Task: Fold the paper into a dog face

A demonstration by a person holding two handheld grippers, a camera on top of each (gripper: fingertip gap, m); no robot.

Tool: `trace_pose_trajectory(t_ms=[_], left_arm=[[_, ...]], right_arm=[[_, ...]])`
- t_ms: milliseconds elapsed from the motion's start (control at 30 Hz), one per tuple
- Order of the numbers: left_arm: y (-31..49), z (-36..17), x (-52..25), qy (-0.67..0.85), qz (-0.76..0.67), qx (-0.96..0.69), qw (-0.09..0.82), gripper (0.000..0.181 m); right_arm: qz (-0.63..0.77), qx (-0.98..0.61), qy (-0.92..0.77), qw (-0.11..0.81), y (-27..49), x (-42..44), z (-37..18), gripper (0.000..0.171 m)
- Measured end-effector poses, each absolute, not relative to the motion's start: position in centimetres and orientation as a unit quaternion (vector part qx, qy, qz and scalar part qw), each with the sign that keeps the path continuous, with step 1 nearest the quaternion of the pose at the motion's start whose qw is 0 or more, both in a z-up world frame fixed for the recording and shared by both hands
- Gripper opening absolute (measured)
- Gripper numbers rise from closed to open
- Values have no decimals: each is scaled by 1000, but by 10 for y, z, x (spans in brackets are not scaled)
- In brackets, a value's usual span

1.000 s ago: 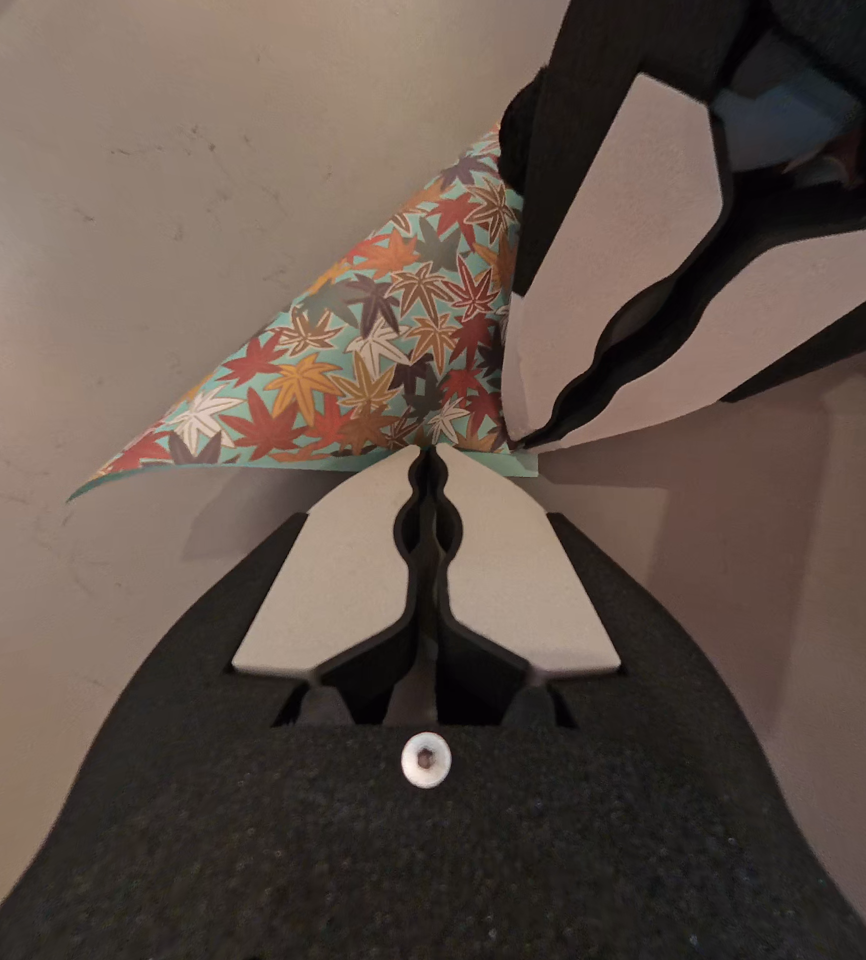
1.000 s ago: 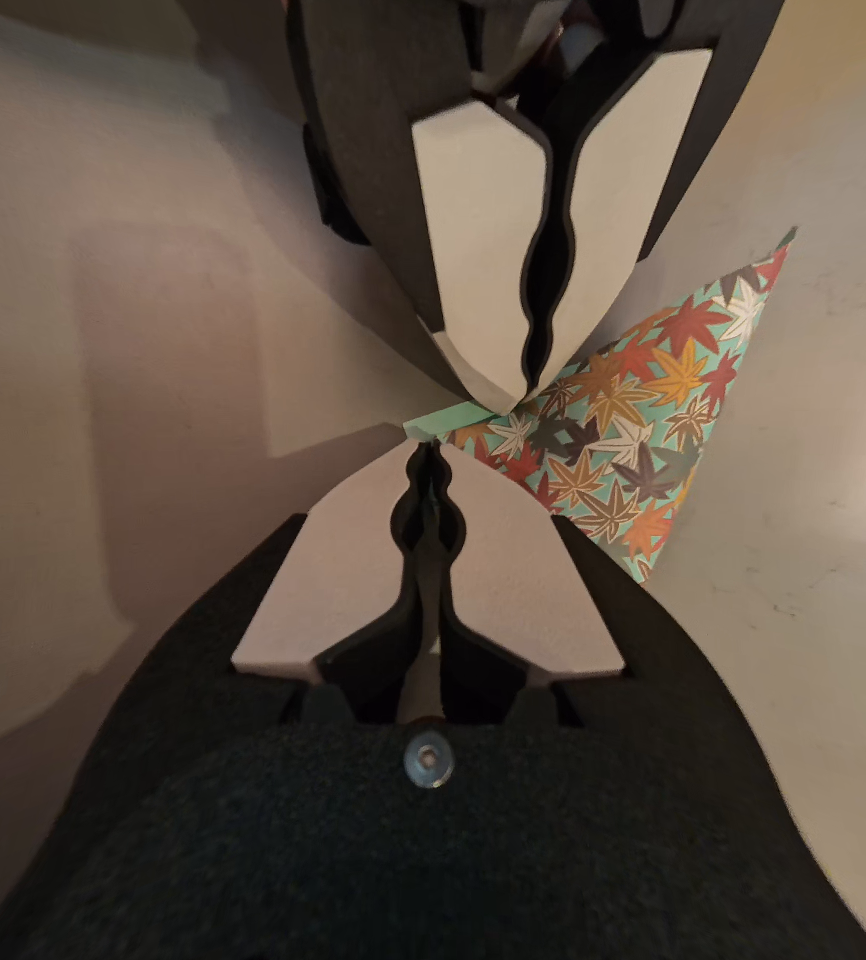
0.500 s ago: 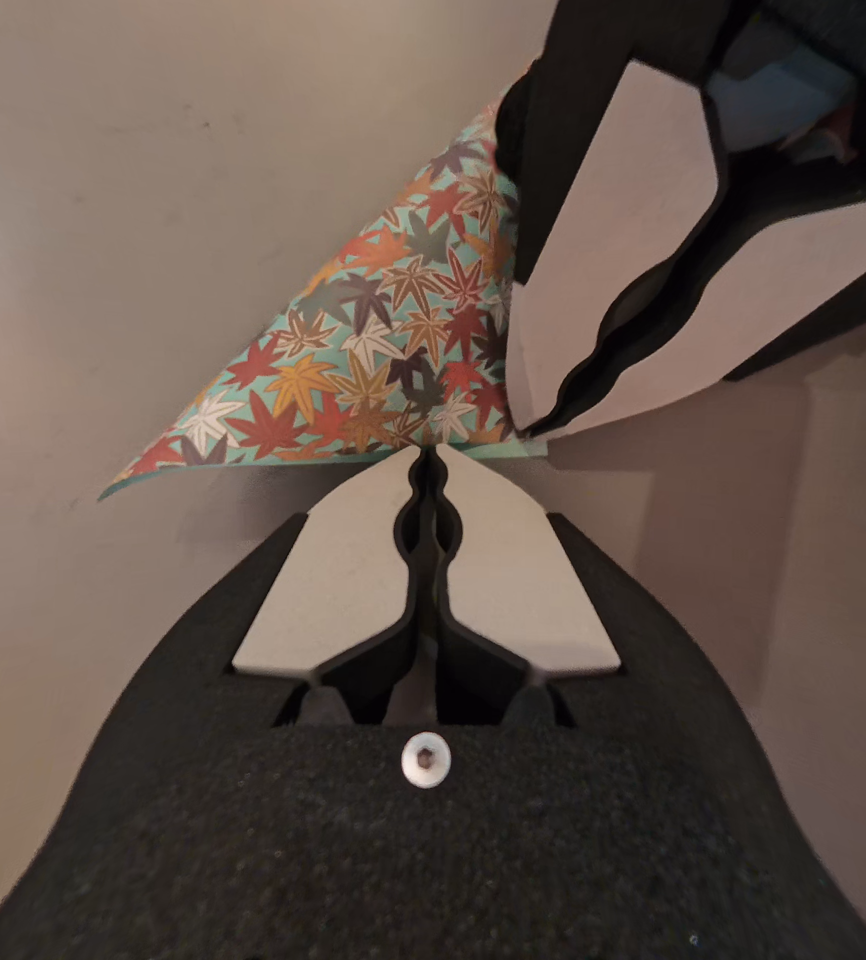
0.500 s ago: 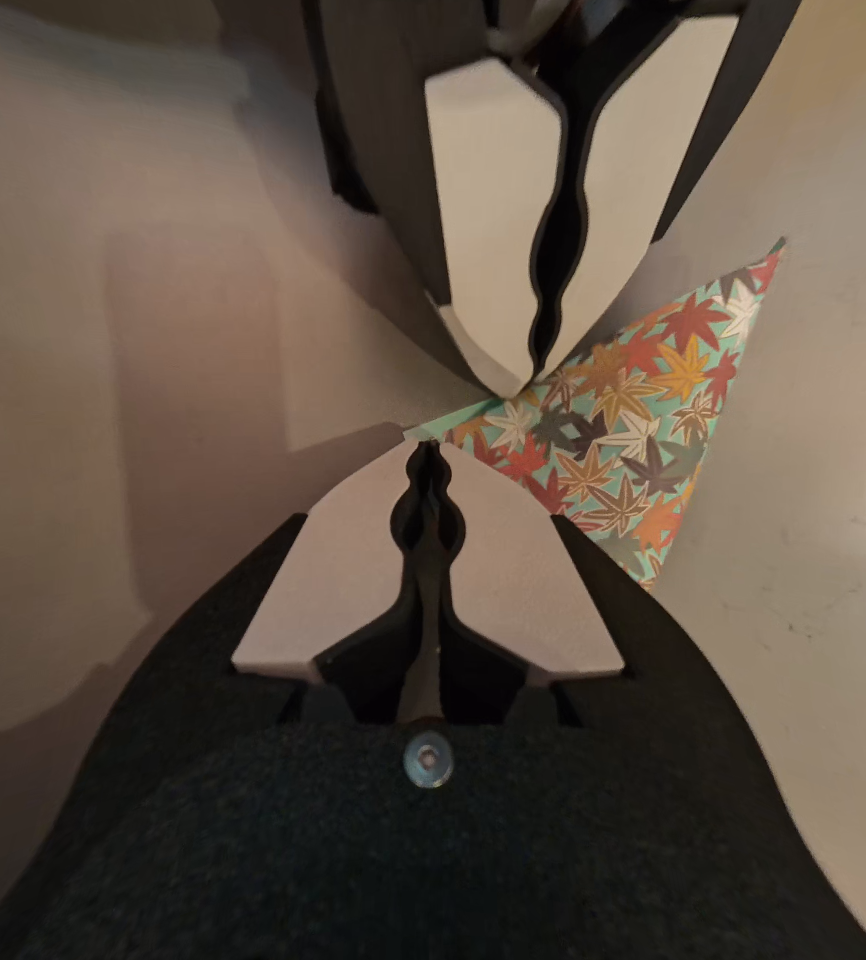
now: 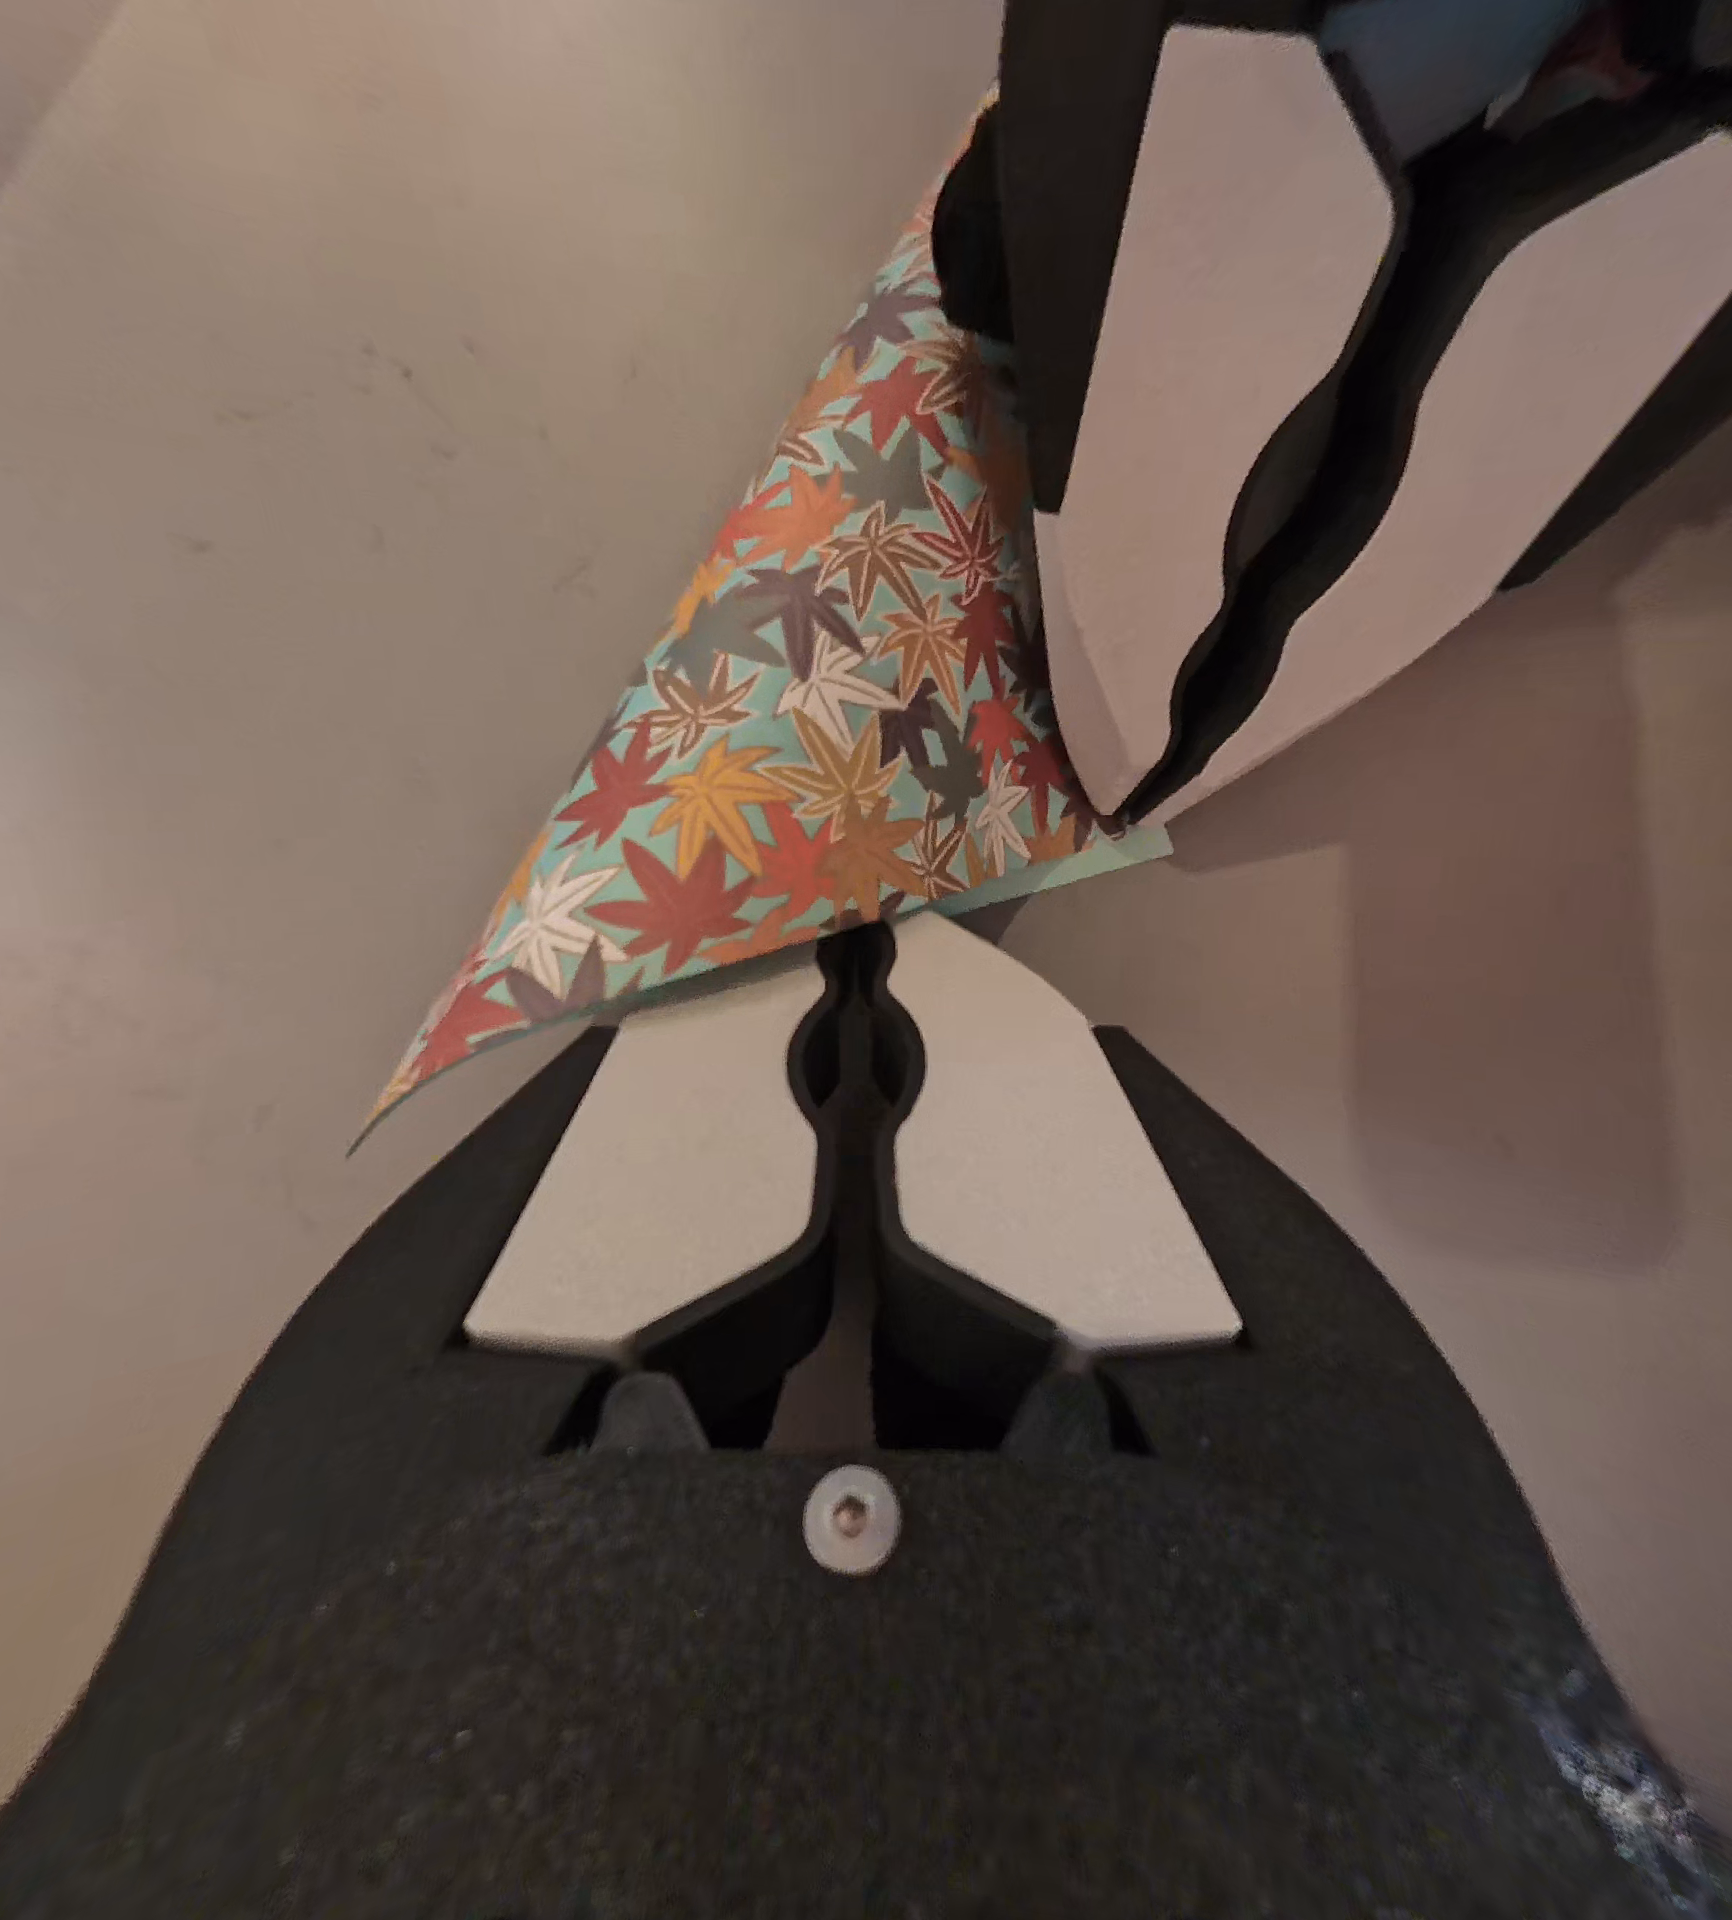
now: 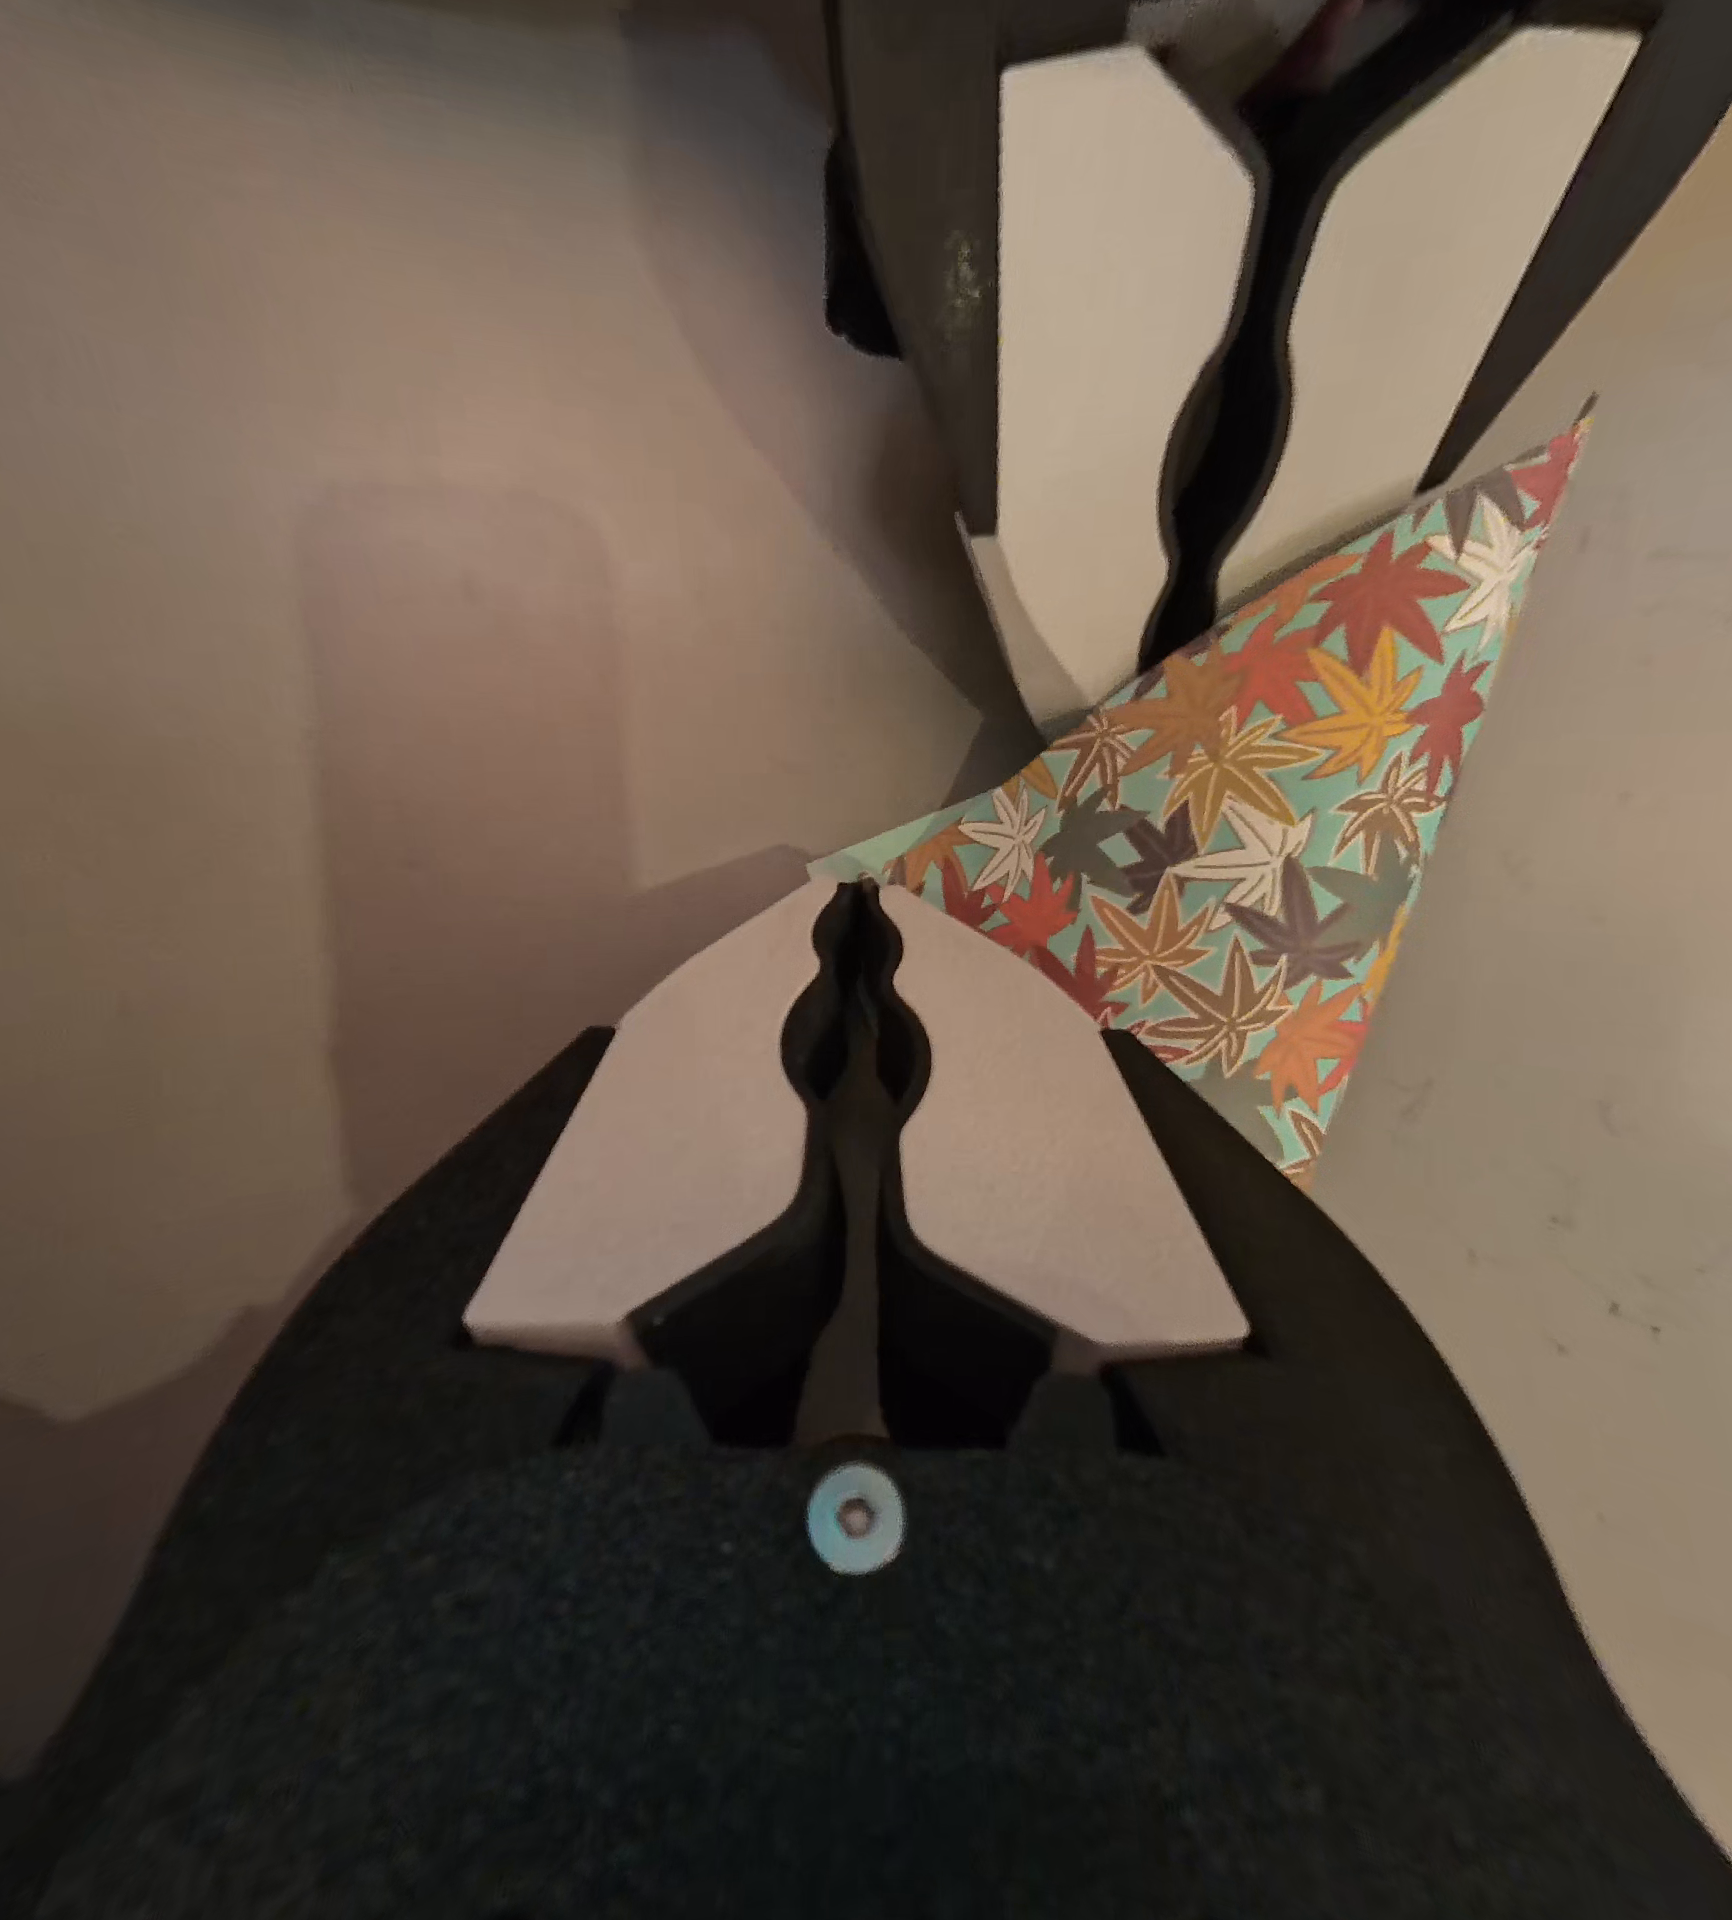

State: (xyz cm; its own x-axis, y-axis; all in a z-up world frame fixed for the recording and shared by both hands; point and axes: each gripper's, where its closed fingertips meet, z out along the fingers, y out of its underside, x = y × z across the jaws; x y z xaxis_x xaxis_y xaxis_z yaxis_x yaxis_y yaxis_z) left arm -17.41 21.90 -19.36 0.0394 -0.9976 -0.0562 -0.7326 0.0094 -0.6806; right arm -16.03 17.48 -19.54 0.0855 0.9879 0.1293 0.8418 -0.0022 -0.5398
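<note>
The paper [image 5: 820, 727] is a folded triangle with a coloured leaf print on teal, held up off the table. My left gripper [image 5: 857, 930] is shut on its lower edge, and the paper lies over the fingertips. My right gripper [image 6: 857, 888] is shut on the pale teal corner of the paper [image 6: 1257, 831]. In the left wrist view the right gripper [image 5: 1142, 810] comes in from the upper right and pinches that same corner. In the right wrist view the left gripper [image 6: 1168, 634] comes down from above, its tips behind the paper's edge.
A plain beige table [image 5: 218, 520] lies under everything, with faint scuff marks and the grippers' shadows on it. It also shows in the right wrist view [image 6: 1620, 1143]. Nothing else is in view.
The paper has swung: its free tip has dropped toward the left gripper and the sheet stands steeper. The two grippers have drawn slightly apart, both still shut.
</note>
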Motion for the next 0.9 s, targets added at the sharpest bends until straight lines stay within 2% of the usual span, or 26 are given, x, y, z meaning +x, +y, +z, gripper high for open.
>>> trace_pose_trajectory(t_ms=[900], left_arm=[[219, -194, -174, 641, -227, -676, 285, 0]], right_arm=[[139, -702, -660, 231, 171, -164, -195, 0]])
